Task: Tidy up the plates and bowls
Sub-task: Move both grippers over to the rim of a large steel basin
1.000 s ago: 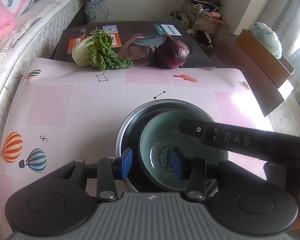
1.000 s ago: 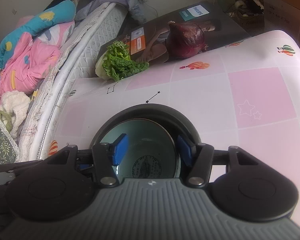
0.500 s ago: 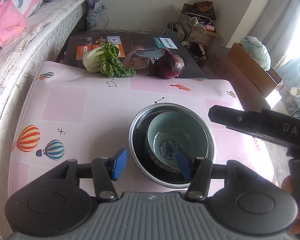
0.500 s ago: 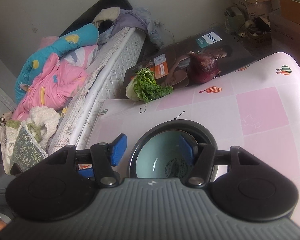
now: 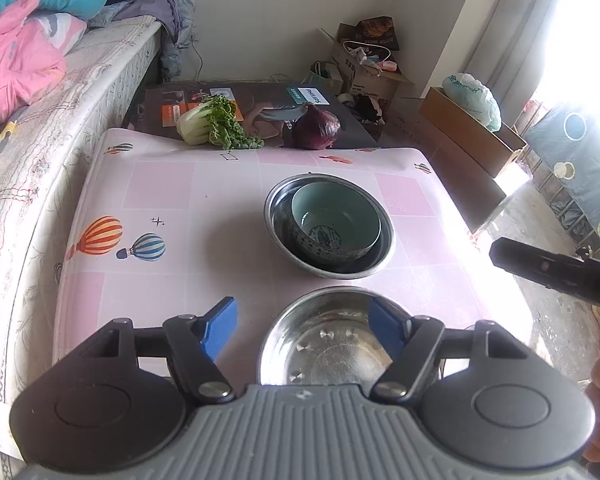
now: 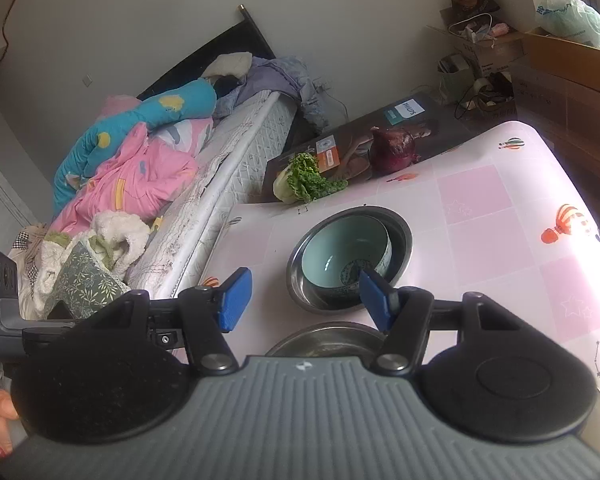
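A teal ceramic bowl sits nested inside a steel bowl in the middle of the pink table. A second, empty steel bowl stands nearer, at the table's front edge. My left gripper hovers above that near bowl. Its jaws are opening and nothing is held between the blue pads. In the right wrist view the teal bowl and its steel bowl lie just beyond my right gripper, which is open and holds nothing. The near steel bowl is mostly hidden under it.
A leafy green vegetable and a purple onion lie on a dark flat box at the table's far edge. A mattress with bedding runs along the left. Cardboard boxes stand at the right.
Both grippers have drawn back and upward from the nested bowls, which now look smaller. The left jaws have widened. A second steel bowl has come into view at the near edge.
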Motion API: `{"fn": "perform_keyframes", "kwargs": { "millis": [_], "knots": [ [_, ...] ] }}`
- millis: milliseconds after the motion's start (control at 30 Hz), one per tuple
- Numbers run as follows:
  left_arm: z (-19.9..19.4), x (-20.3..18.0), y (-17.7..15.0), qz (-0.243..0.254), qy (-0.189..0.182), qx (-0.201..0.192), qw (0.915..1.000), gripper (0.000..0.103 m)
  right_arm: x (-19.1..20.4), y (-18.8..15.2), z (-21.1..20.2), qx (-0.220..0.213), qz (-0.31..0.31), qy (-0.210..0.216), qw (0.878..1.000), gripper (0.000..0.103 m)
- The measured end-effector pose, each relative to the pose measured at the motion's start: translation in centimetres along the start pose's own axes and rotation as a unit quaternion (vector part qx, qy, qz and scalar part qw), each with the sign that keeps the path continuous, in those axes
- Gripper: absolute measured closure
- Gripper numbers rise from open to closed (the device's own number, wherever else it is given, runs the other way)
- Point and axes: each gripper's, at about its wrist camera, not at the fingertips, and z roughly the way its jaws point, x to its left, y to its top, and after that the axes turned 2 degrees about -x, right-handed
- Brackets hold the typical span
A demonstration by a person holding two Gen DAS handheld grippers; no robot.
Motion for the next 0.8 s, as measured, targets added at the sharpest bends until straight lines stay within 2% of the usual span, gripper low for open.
{"fn": "perform_keyframes", "kwargs": {
  "millis": [133, 300, 600, 800],
  "knots": [
    [-2.4, 1.6, -3.2, -0.009, 0.011, -0.004, 0.9999, 0.028, 0.3, -3.5, -3.4, -0.016, 0.014, -0.003, 1.000, 0.042],
    [-4.4, 3.4, -6.8, -0.019, 0.029, -0.010, 0.9993, 0.027, 0.8, -7.3, -5.3, -0.014, 0.032, -0.005, 0.999, 0.042],
    [-6.4, 6.5, -12.6, -0.056, 0.058, -0.010, 0.9967, 0.027, 2.7, -13.6, -4.4, 0.027, 0.042, -0.003, 0.999, 0.042],
    [-7.2, 7.6, -15.8, -0.054, 0.102, -0.044, 0.9923, 0.023, 4.8, -17.0, -2.9, 0.052, 0.024, -0.008, 0.998, 0.042]
  ]
}}
